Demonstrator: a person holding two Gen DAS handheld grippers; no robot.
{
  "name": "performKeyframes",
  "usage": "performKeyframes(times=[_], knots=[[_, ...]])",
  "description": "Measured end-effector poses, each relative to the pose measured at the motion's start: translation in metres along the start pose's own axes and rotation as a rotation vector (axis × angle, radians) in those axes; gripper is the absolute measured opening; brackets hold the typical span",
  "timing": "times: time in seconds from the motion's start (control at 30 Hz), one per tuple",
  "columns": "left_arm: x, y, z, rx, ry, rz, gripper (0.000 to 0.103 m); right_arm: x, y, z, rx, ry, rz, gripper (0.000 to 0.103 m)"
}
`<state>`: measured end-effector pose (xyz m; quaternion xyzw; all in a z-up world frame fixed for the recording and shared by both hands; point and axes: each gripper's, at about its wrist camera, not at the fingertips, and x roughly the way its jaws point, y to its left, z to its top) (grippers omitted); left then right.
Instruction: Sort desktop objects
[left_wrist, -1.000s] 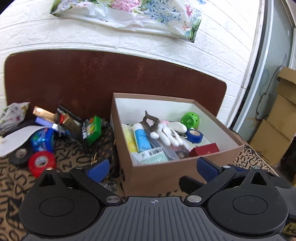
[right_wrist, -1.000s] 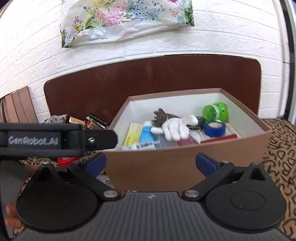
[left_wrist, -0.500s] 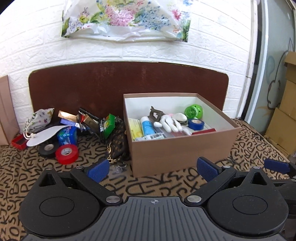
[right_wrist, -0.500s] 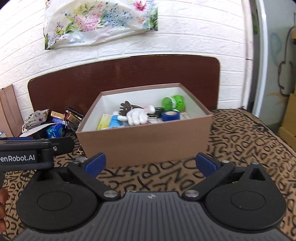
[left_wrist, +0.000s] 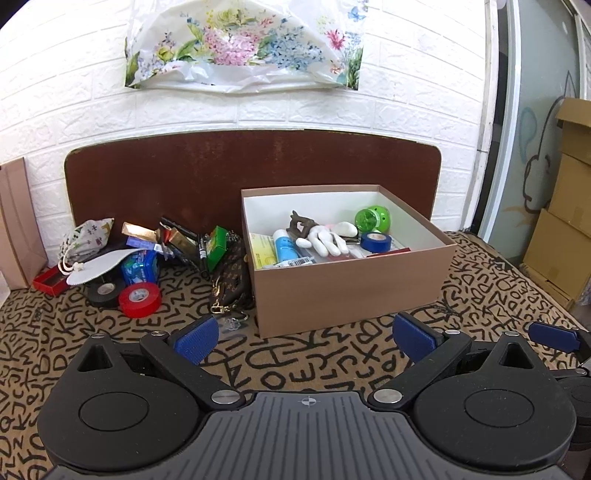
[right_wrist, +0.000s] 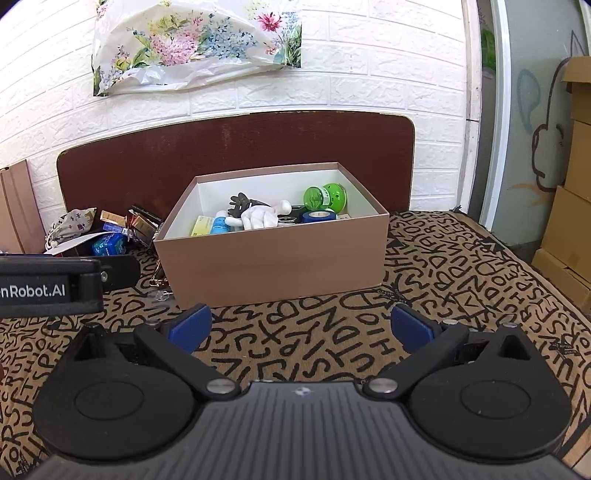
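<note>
The left gripper (left_wrist: 304, 334) has its blue pads (left_wrist: 195, 338) spread wide with nothing between them, hanging over the patterned cloth (left_wrist: 295, 365) near the tabletop's front edge. The right gripper (right_wrist: 299, 325) is likewise wide open and empty, its pads (right_wrist: 412, 326) over bare cloth; the left gripper's body shows at the left edge of the right wrist view, just beside it.

Straight ahead of both sets of fingers, clear of them, stands the box (left_wrist: 351, 288), brown outside and white inside, toward the back of the tabletop and a little right of its middle. Its near wall faces the fingers with a strip of cloth between. Inside lie a white glove (left_wrist: 327, 240), a blue tube (left_wrist: 284, 245), a yellow packet (left_wrist: 260, 247), a blue tape roll (left_wrist: 375, 242), a green ball (left_wrist: 371, 218) at the back right, and a dark brown piece (left_wrist: 301, 225) behind the glove.

Left of the box, touching its left wall, lies a brown pouch (left_wrist: 231, 277) with a clasp. Farther left, toward the back left corner, is the unsorted heap: red tape (left_wrist: 140, 295) touching black tape (left_wrist: 105, 291), a blue pack (left_wrist: 140, 266), a white insole (left_wrist: 99, 264), a floral bag (left_wrist: 88, 236), a green box (left_wrist: 216, 245), gold boxes (left_wrist: 138, 230), and a red tray (left_wrist: 48, 282) nearest the left edge. All of it sits well left of the left gripper's fingers.
</note>
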<state>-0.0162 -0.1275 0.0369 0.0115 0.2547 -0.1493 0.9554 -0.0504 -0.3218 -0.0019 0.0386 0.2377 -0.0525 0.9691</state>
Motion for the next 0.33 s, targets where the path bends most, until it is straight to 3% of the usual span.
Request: performKeyframes(times=[0.33], knots=[[-0.0028, -0.0014, -0.0031, 0.0, 0.007, -0.04, 0.103, -0.0042, 0.0008, -0.0007, 0.016, -0.001, -0.017, 0.103]])
